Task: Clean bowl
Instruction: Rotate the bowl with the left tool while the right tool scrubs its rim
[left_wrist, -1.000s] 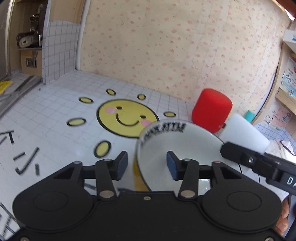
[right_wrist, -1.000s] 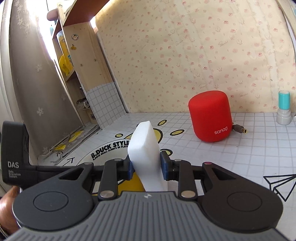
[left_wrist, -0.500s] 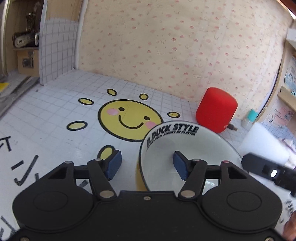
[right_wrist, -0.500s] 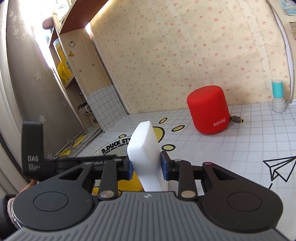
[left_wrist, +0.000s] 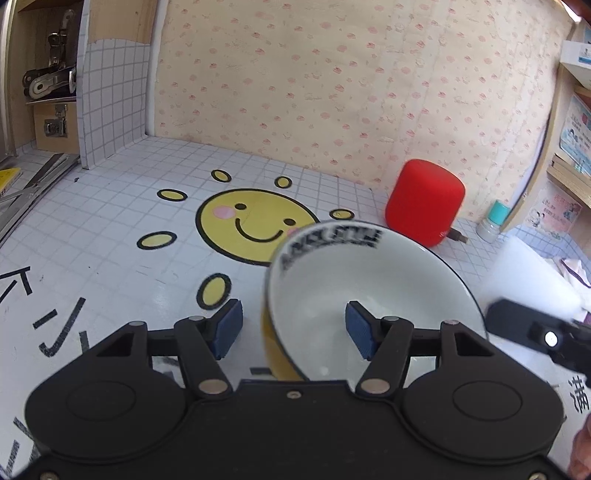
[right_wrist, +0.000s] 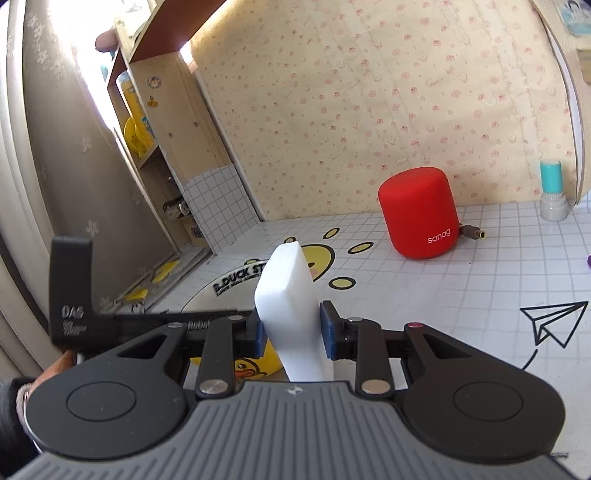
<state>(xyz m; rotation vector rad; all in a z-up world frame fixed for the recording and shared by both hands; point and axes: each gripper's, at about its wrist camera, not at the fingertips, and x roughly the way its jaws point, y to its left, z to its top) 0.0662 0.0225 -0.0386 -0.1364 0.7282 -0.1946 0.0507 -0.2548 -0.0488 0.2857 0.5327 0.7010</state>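
Sponge gripped, bowl rim straddled but not clamped.

The right tool (right_wrist: 291, 330) is closed on the white foam sponge block (right_wrist: 286, 291); the left tool (left_wrist: 293, 328) is spread wide across the rim of the white, yellow-sided ceramic bowl (left_wrist: 369, 291) on the tiled table (left_wrist: 110, 229). The rim should be pinched first. The red cylindrical speaker (right_wrist: 419, 218) is well apart.

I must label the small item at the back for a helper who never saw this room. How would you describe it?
Find the red speaker standing by the wallpapered wall. To its right, near the shelf unit, stands a little bottle. Its teal cap on a pale grey body sets it apart.
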